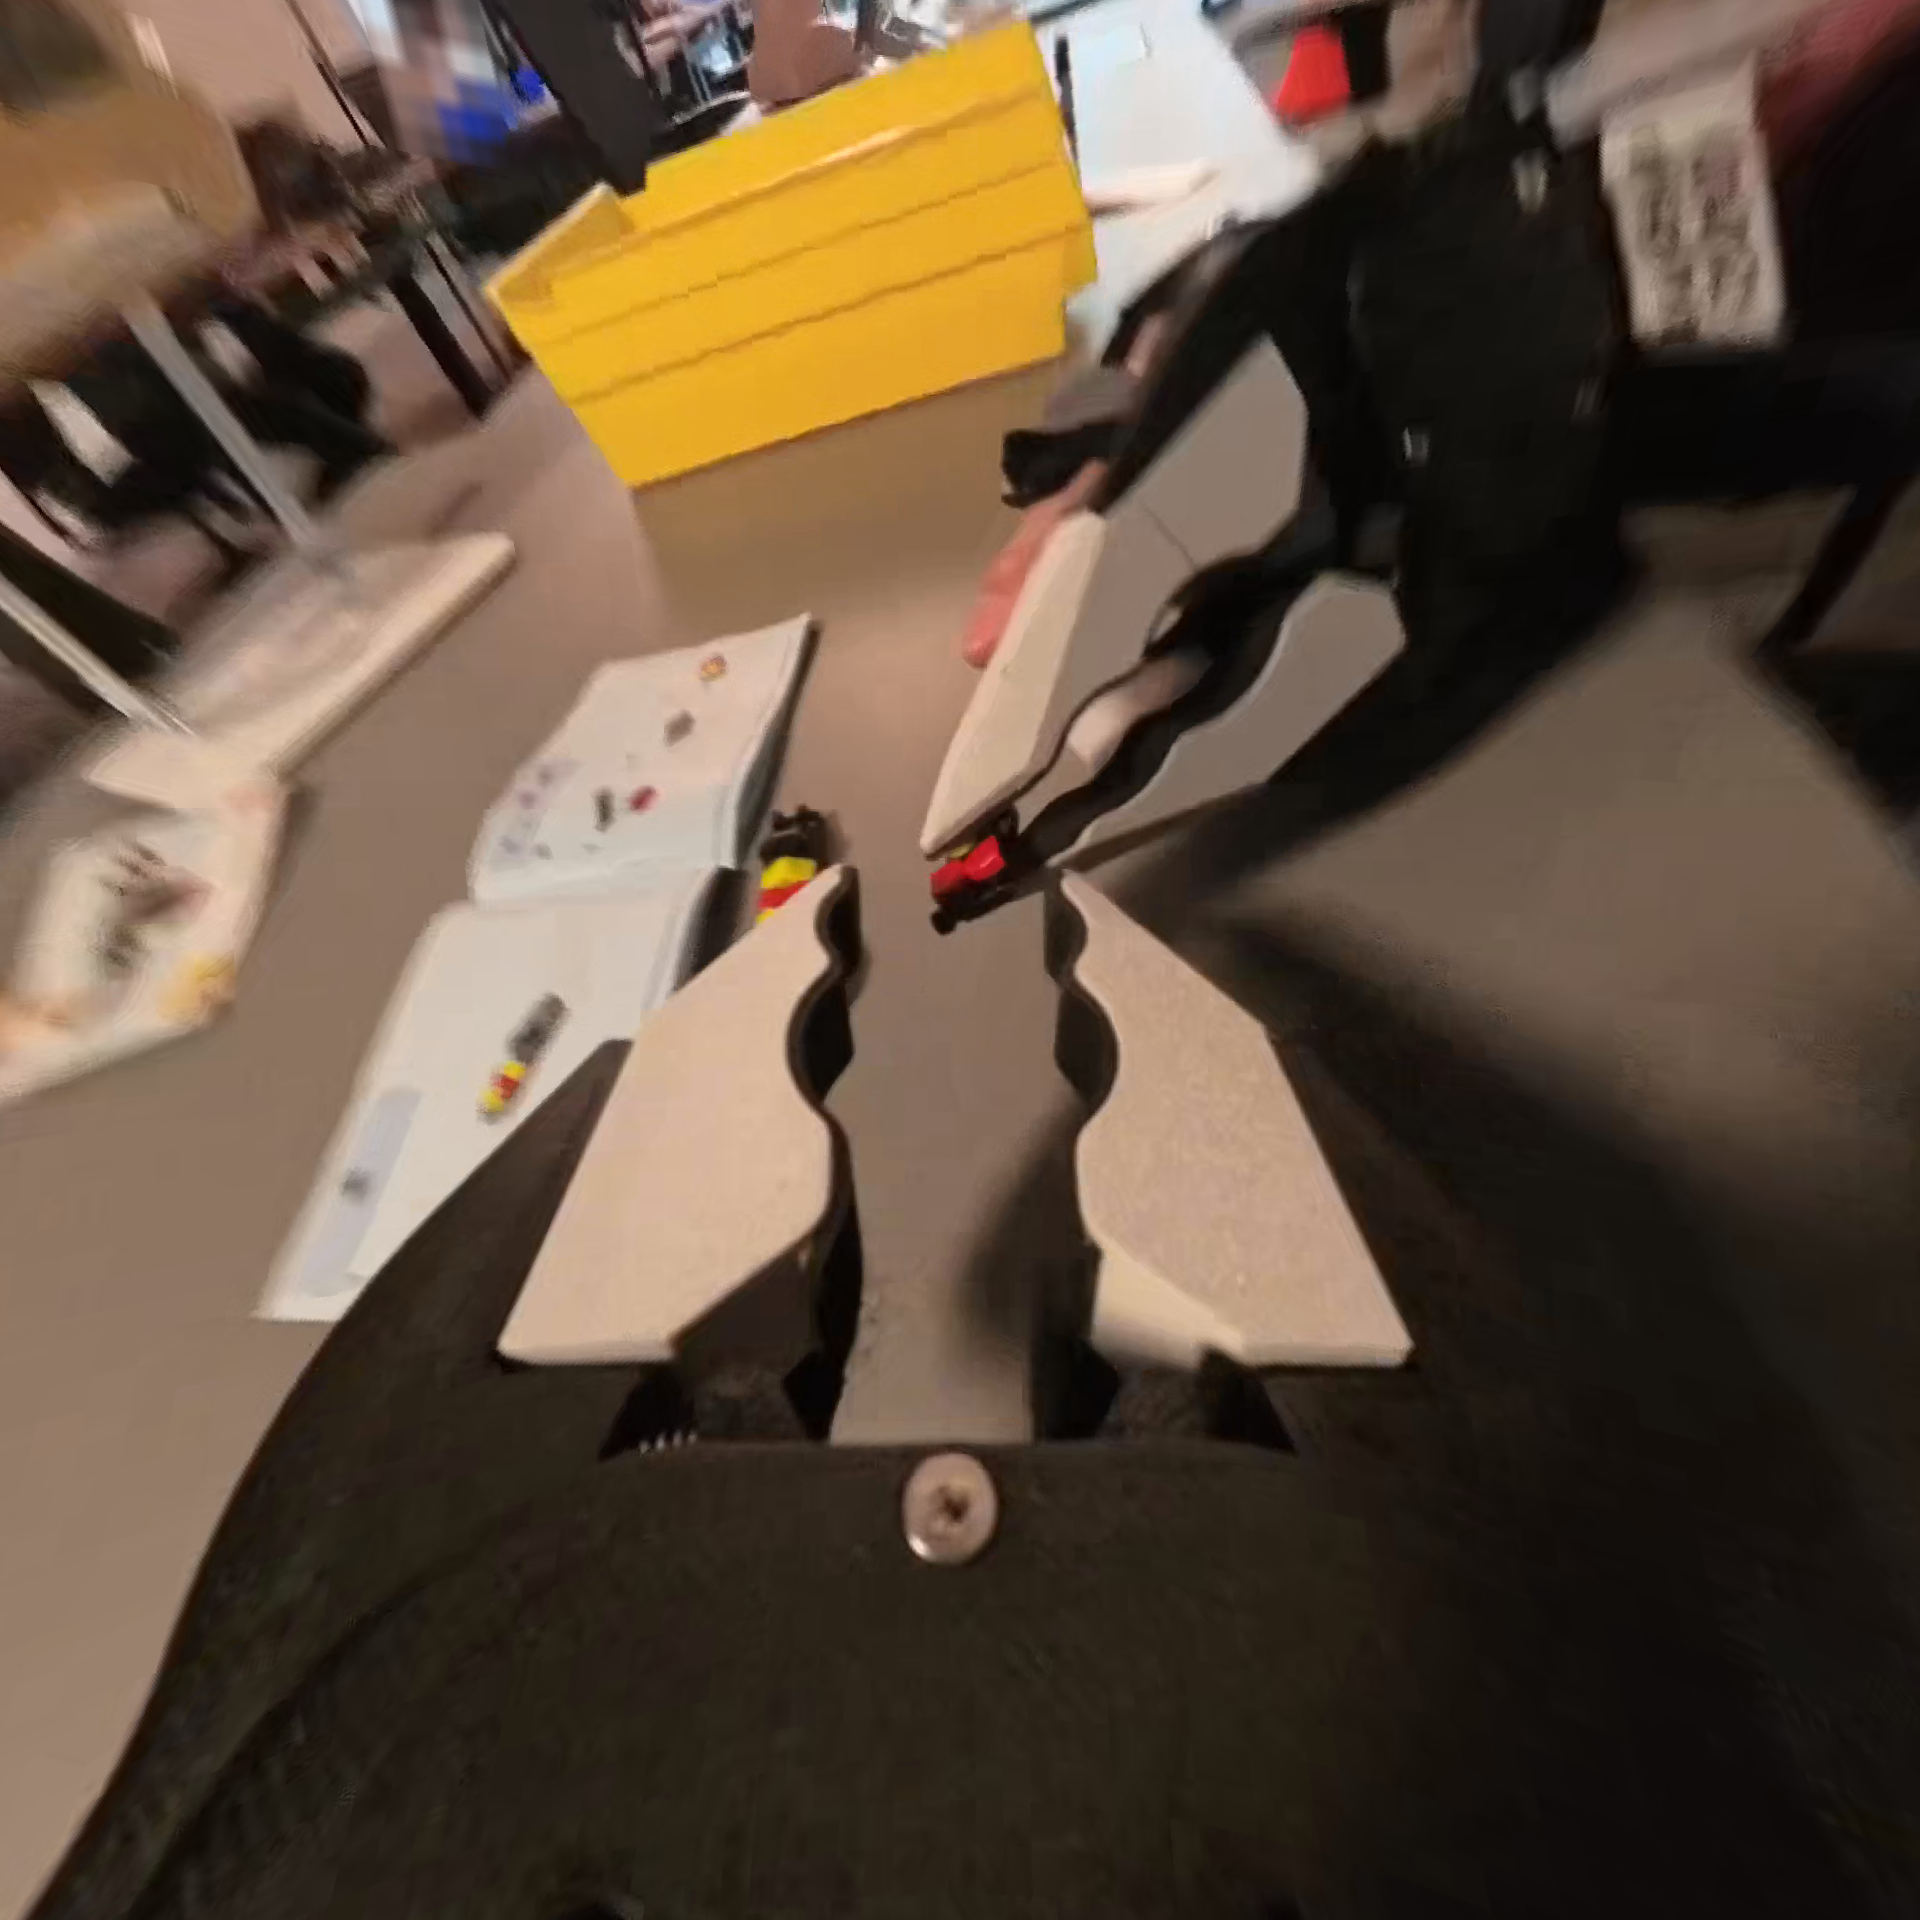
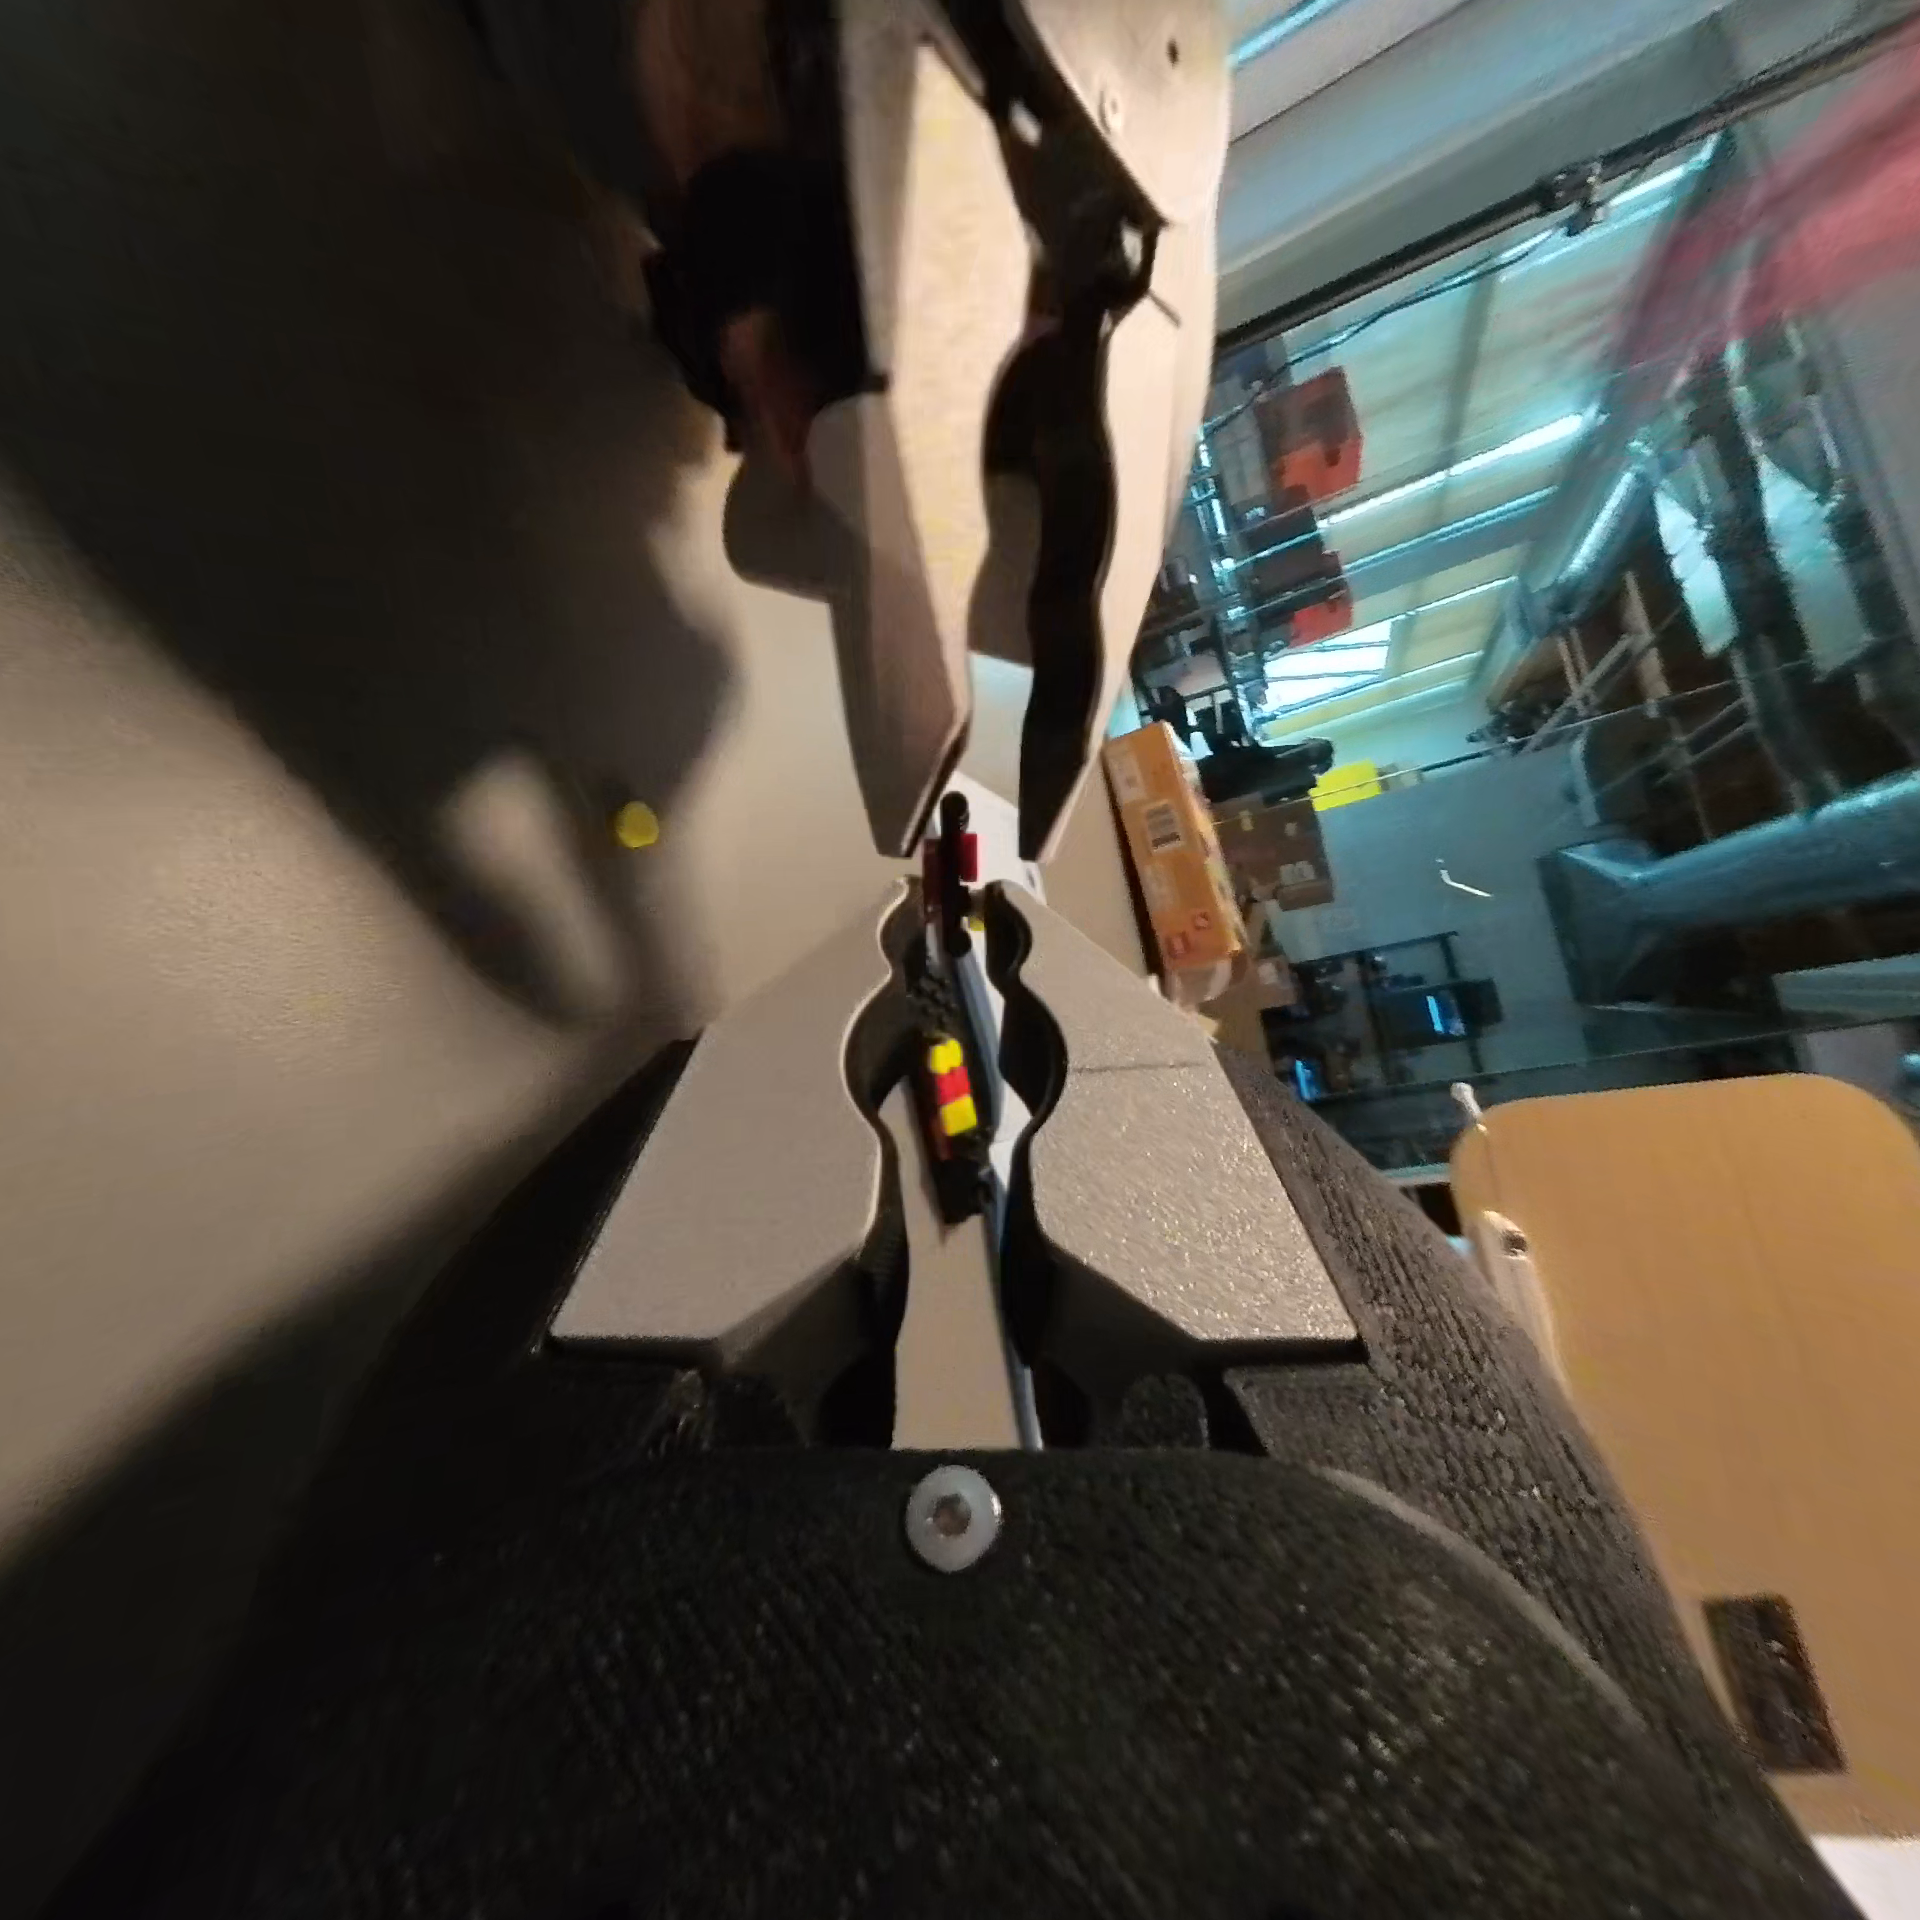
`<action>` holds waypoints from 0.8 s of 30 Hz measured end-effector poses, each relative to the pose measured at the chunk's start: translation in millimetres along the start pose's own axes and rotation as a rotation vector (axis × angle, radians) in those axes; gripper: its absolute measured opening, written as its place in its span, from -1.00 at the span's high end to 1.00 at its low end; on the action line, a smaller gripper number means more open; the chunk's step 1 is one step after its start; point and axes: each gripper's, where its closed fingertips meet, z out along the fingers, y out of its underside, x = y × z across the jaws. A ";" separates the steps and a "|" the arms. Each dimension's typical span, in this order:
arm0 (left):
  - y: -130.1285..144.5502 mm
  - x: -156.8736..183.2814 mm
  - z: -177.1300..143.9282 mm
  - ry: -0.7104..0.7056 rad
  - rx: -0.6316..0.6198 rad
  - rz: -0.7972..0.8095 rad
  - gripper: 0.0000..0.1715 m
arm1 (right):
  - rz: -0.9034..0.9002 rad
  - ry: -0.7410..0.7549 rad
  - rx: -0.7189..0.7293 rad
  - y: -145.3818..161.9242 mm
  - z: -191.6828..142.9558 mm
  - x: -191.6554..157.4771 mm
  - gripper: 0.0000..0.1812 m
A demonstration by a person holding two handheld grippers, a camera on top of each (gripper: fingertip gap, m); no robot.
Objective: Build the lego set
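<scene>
The left gripper (image 1: 951, 904) hangs over the grey table (image 1: 727, 520) with its jaws parted and nothing between them. Just ahead, the right gripper (image 1: 982, 862) is clamped on a small red and black lego piece (image 1: 968, 878) – held clear of the table, near the left fingertips. A yellow, red and black lego assembly (image 1: 787, 868) lies beside the open instruction booklet (image 1: 634, 769) (partly hidden by the left finger). A yellow bin (image 1: 810, 291) stands farther back

Past my tongs there's a big yellow bin (image 1: 800, 270) on the grey table (image 1: 540, 499), shelving (image 2: 1662, 665) off right.
</scene>
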 end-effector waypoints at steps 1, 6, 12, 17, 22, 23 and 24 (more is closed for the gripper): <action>3.5 1.7 0.8 -0.036 -0.025 0.141 0.64 | 0.008 -0.015 0.001 0.2 0.4 -2.4 0.90; 8.7 6.1 0.3 -0.179 -0.055 0.611 0.89 | 0.071 -0.064 0.028 -1.9 0.2 -7.2 0.90; 13.8 10.1 -0.6 -0.183 -0.098 0.790 0.91 | 0.173 -0.141 0.047 -2.5 0.9 -14.3 0.90; 15.0 11.6 -0.9 -0.165 -0.098 0.774 0.91 | 0.240 -0.170 0.068 -3.4 0.9 -15.8 0.89; 18.7 16.1 0.4 -0.164 -0.111 0.850 0.91 | 0.303 -0.239 0.073 -3.0 0.3 -23.0 0.87; 20.1 16.5 0.9 -0.162 -0.119 0.856 0.91 | 0.309 -0.248 0.068 -2.3 0.7 -24.0 0.87; 21.0 16.6 1.1 -0.159 -0.122 0.853 0.91 | 0.305 -0.251 0.066 -2.1 0.9 -24.6 0.88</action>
